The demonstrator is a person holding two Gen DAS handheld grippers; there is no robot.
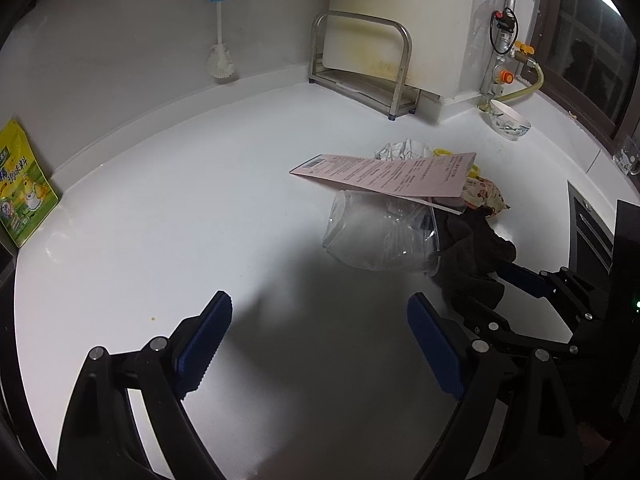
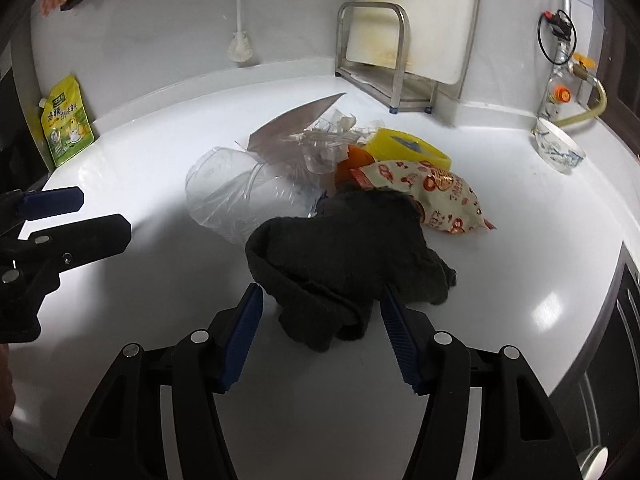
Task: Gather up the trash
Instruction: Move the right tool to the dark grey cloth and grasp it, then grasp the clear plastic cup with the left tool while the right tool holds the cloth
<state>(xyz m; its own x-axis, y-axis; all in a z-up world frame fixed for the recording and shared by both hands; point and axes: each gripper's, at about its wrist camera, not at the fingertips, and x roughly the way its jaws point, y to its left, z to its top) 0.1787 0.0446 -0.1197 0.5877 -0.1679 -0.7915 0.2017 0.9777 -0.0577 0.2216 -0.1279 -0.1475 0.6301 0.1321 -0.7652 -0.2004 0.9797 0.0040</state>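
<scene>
A white kitchen counter (image 1: 160,216) curves around a corner and fills both views. At the back stands a steel rack (image 2: 374,60) holding a white cutting board (image 2: 416,12); a dish brush (image 1: 219,32) with a blue handle hangs on the wall to its left.

A pile of trash sits in the middle of the counter. The largest piece is a crumpled dark cloth (image 2: 344,256), nearest the cameras. Behind it to the left lies a clear plastic container (image 2: 228,196) on its side. A pink printed card (image 1: 384,176) rests tilted on top of the container. To the right of the cloth lies a red and cream snack bag (image 2: 436,196), with a yellow lid (image 2: 408,148) behind it.

A patterned bowl (image 2: 558,152) stands apart at the right, near the gas pipe. A green pouch (image 2: 66,120) leans on the wall at far left.

The right gripper (image 2: 322,316) has its jaws wide open, with the near edge of the cloth between its blue pads, apparently unpinched. The left gripper (image 1: 320,320) is also wide open over bare counter, holding nothing.
</scene>
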